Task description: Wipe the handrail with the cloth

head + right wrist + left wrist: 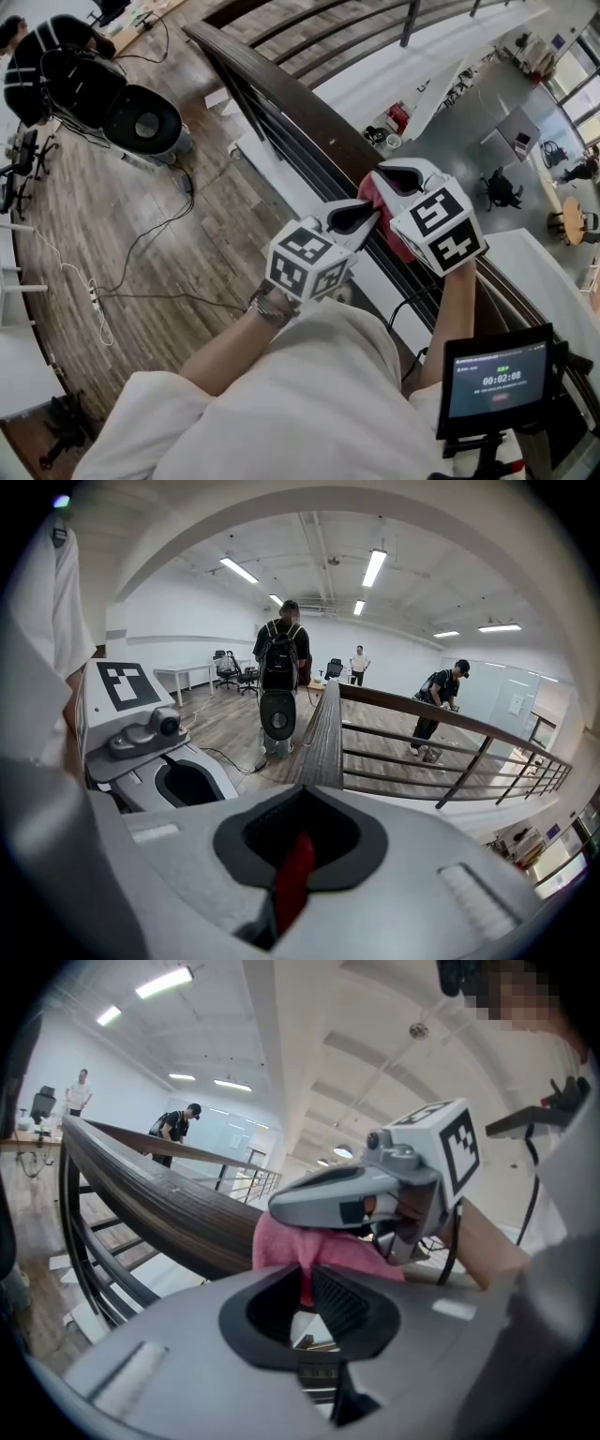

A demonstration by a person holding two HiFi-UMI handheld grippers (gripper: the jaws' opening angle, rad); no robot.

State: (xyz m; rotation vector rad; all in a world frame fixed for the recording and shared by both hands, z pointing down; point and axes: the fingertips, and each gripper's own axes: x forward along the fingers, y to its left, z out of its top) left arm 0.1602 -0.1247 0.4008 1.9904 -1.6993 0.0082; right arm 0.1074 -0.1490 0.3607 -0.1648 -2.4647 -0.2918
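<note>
A bunched pink-red cloth (pixel 401 242) is draped over the dark handrail (pixel 281 94), clamped by the left gripper (pixel 356 217) and, at its two o'clock, the right gripper (pixel 398 178).

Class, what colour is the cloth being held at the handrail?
Pink to red. The cloth shows best in the left gripper view.

- Wood-plank floor (pixel 112 216) fills 9 to 12 o'clock in the head view, with a white power strip (pixel 94 298) lying at 9.
- A round black unit (pixel 142 122), possibly a fan, stands at 11 o'clock.
- Strip lights (pixel 375 566) glow at 12 o'clock overhead.
- A grey lower floor (pixel 469 122) shows at 2 o'clock.
</note>
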